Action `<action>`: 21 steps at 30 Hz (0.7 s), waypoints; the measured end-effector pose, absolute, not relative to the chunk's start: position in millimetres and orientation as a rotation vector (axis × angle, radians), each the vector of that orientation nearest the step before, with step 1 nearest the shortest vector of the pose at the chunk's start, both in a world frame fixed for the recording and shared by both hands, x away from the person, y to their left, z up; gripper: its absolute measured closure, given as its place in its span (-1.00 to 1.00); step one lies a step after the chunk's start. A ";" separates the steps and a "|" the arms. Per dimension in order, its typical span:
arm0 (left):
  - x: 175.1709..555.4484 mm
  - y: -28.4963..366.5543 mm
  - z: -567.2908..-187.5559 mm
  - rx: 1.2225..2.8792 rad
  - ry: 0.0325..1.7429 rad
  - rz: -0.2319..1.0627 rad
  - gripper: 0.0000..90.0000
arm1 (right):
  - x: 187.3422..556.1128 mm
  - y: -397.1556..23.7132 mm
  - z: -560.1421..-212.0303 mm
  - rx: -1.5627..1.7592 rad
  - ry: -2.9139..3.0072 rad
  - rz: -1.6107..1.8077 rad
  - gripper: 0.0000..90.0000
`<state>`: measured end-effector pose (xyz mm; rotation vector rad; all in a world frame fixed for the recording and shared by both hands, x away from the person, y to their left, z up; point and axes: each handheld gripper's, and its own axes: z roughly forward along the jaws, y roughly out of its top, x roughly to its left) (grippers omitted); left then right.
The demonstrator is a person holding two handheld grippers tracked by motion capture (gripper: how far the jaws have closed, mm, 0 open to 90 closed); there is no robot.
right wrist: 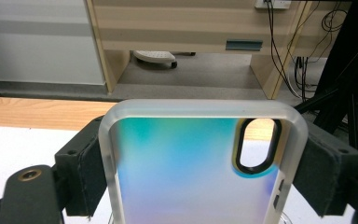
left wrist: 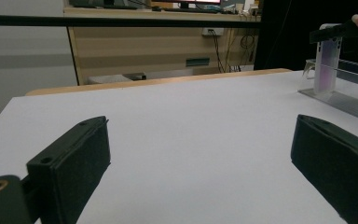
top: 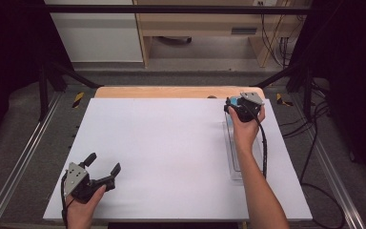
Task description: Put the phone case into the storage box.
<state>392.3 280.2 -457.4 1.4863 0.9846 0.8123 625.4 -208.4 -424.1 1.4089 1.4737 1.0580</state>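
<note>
A phone case [right wrist: 191, 163] with a frosted rim, a blue-green iridescent back and an oval camera cut-out stands upright between the jaws of my right gripper [right wrist: 200, 170], which is shut on its two sides. From above, the right gripper [top: 240, 106] is at the far right of the white board, over the far end of a clear acrylic rack [top: 233, 152]. In the left gripper view the case [left wrist: 327, 63] stands upright over the rack [left wrist: 349, 100]. My left gripper [top: 104, 165] rests open near the front left corner, nothing between its jaws.
The white board [top: 171, 152] lies on a wooden table [top: 171, 91] whose far edge shows beyond it. Metal rails run along both sides. A wooden desk [right wrist: 191, 28] and hanging cables stand beyond the table.
</note>
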 end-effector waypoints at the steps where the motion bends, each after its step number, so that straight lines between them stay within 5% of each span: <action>1: 392.2 280.4 -457.3 1.486 0.985 0.813 -0.91 | 625.3 -208.3 -424.1 1.408 1.476 1.057 -0.62; 21: 392.4 278.9 -457.7 1.499 0.979 0.810 -0.90 | 626.5 -206.3 -425.0 1.390 1.472 1.033 -0.62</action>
